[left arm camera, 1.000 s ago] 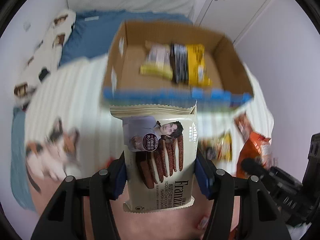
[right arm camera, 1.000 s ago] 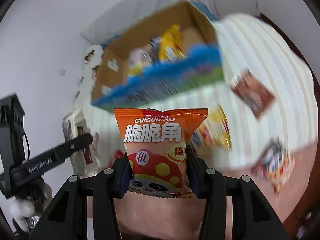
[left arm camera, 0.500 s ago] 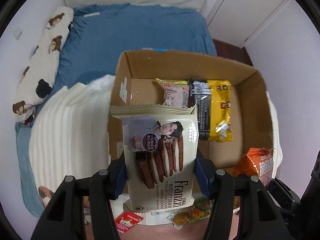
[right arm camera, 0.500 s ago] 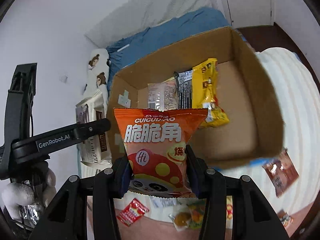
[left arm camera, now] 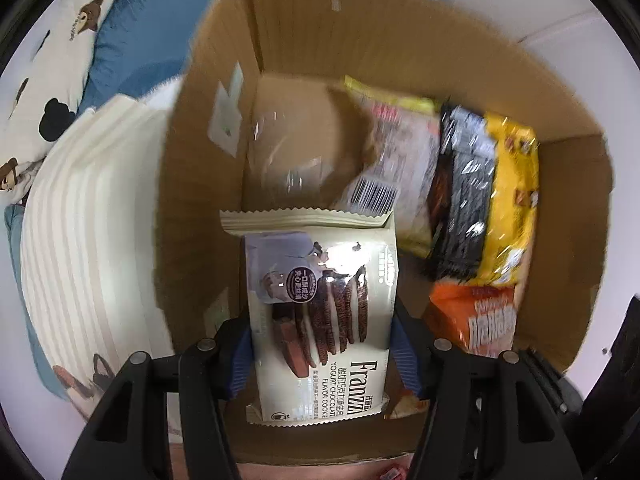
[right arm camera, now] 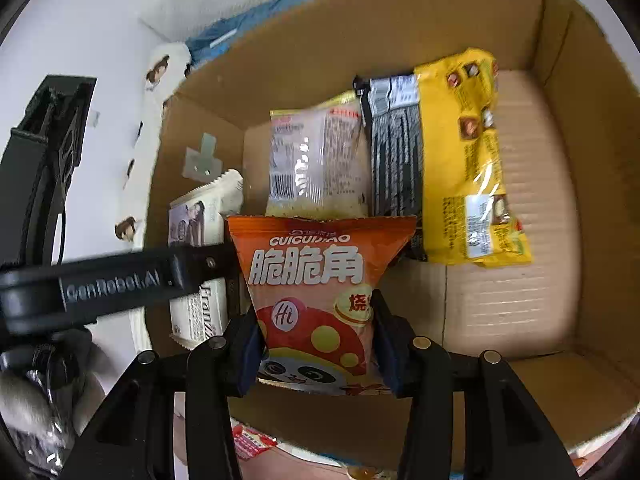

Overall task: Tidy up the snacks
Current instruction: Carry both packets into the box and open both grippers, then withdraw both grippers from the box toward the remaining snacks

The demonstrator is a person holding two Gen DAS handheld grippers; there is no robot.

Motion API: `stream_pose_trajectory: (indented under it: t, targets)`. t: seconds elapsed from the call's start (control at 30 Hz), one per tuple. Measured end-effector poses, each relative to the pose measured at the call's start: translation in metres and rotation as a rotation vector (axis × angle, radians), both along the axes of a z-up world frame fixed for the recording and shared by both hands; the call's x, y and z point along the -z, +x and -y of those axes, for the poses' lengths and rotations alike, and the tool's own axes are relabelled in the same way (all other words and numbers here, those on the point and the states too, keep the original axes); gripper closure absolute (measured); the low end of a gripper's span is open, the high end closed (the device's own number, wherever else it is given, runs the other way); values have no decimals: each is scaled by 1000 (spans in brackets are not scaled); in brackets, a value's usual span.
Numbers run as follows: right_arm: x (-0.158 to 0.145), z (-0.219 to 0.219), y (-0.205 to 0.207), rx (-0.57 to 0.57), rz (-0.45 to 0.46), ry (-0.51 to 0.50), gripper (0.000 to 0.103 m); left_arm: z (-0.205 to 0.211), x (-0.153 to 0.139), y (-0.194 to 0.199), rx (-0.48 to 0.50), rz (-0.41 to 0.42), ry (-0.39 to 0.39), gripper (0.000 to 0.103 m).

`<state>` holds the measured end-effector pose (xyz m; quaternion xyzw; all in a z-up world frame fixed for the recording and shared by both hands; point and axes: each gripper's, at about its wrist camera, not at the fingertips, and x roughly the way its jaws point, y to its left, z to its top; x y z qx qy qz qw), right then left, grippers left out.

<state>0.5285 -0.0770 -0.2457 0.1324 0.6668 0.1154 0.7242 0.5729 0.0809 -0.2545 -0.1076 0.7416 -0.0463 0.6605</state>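
Both packets have swung in over the cardboard box [right arm camera: 580,128] since a second ago: my left gripper [left arm camera: 322,354] clamps the cookie pack [left arm camera: 320,312], my right gripper [right arm camera: 316,350] pinches the orange chip bag [right arm camera: 316,280], both poised at six o'clock, apparently for dropping beside the yellow packet [right arm camera: 476,168].

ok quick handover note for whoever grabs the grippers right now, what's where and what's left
Left gripper: shut on the Franzzi cookie pack, low inside the cardboard box at its left side.
Right gripper: shut on the orange Cuicuijiao snack bag, over the box floor.
Already in the box: a clear-wrapped pale packet and a yellow-and-black bag.
Left: release both, then fetch the small red packet outside the box.
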Motion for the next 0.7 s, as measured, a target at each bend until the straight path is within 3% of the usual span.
stream_pose_trajectory:
  t: [0.07, 0.1, 0.17, 0.5, 0.7]
  targets:
    - [9, -4, 3, -22, -33, -28, 26, 4, 6, -2, 14, -9, 12, 42]
    - [12, -5, 4, -33, -37, -44, 7, 5, 6, -3, 20, -4, 17, 40]
    - [13, -7, 6, -53, -35, -71, 5, 7, 4, -4, 19, 12, 14, 11]
    - [-14, 8, 2, -40, 8, -95, 5, 12, -28, -13, 1, 104, 30, 10]
    - [-54, 24, -16, -9, 115, -130, 5, 12, -81, -41, -11, 321, 82, 10]
